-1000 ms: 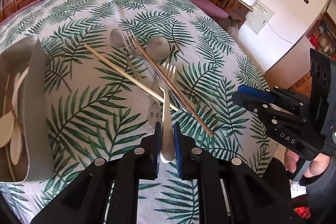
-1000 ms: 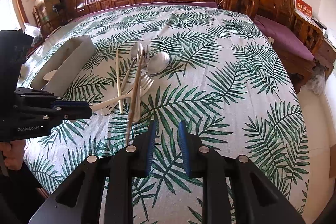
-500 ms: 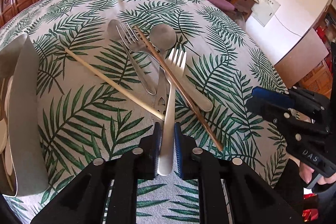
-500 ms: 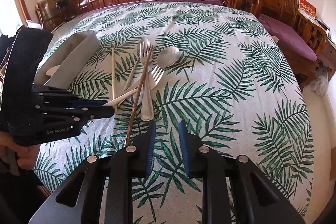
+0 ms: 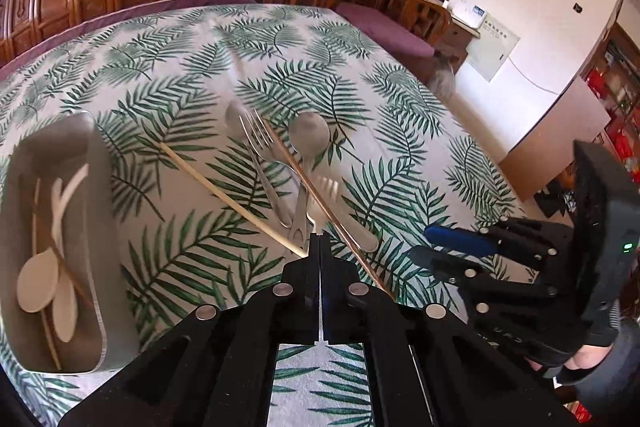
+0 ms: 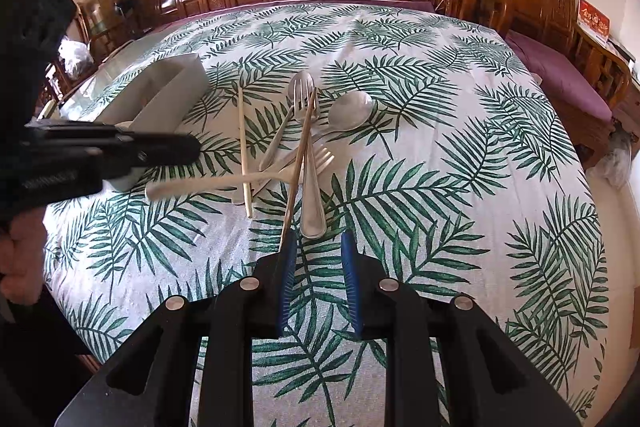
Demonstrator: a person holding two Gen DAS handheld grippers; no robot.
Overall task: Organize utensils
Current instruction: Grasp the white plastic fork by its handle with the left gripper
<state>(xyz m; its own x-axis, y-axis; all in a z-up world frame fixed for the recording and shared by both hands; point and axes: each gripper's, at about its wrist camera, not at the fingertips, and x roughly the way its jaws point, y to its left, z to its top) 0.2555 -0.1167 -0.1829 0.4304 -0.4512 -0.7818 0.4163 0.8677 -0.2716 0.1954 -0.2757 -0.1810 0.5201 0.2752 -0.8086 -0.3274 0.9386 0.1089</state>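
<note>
Left gripper (image 5: 319, 239): jaws just been closing, now pressed pad to pad, nothing seen between them. Clamped narrowly on the white fork (image 6: 240, 179) by its handle 0.5 seconds ago; now parted from it, fingertips hanging above and apart from the handle end in the right wrist view. Fork blurred in both views.

Right gripper (image 6: 318, 247): same narrow gap as before, nothing between the pads, same spot over the near edge of the table (image 6: 440, 187). End of the brown chopstick (image 6: 298, 163) just at its left finger; touching or not, cannot tell.

Writing: "DAS" and "GenRobot.AI" readable on the gripper sides 1 second ago, now smeared past reading. Red card with gold characters beyond the far right corner, too small to read.

White fork: in the heap at the middle of the table, nearer the near edge. Long axis roughly along that edge, handle toward the left edge and the grey tray (image 5: 96, 227), tines toward the right and slightly far. Crossed with the pale chopstick (image 5: 224, 195) and the brown one.

Rest of the heap as before: metal fork (image 5: 256, 131), 2 metal spoons, the rounder one (image 6: 350, 111) farthest right. Wooden spoons (image 5: 38, 287) in the tray by the left edge.
</note>
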